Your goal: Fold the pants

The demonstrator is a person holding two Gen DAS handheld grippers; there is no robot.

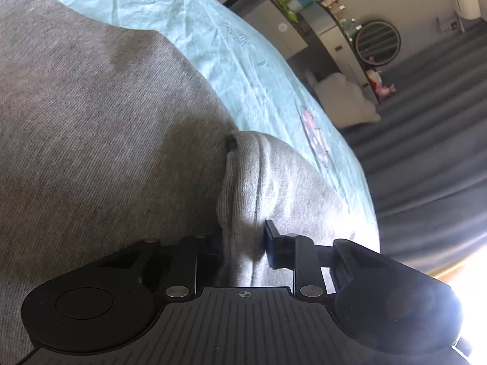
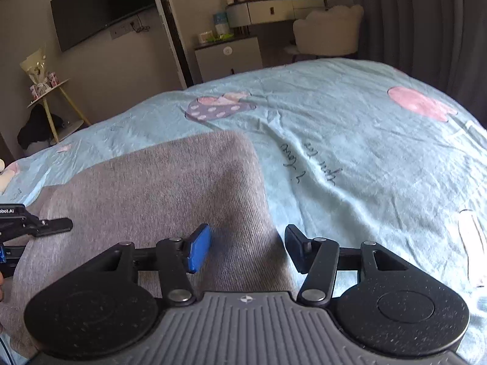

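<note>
Readable on the left gripper (image 2: 45, 226), at the left edge of the right view: part of a white label, "obot.AI", first letters cut off. Handwritten dark script on the bed sheet (image 2: 350, 140), too slanted to read for sure. Printed pink and purple shapes there too, one cut off at the right edge.

Grey pants (image 2: 170, 188) lying flat on the light blue sheet of the bed, knit ribbed, top corner square, lower part hidden behind the gripper bodies. In the left view, a thick lighter fold of the pants (image 1: 252, 182) bunched up and clenched between the fingers of the left gripper (image 1: 243, 243); left finger mostly hidden by cloth. Right gripper (image 2: 248, 249) released, fingers spread wide, the blue-padded finger (image 2: 199, 251) over the grey cloth, the other beside the pants' edge. Contact with the cloth not clear.
</note>
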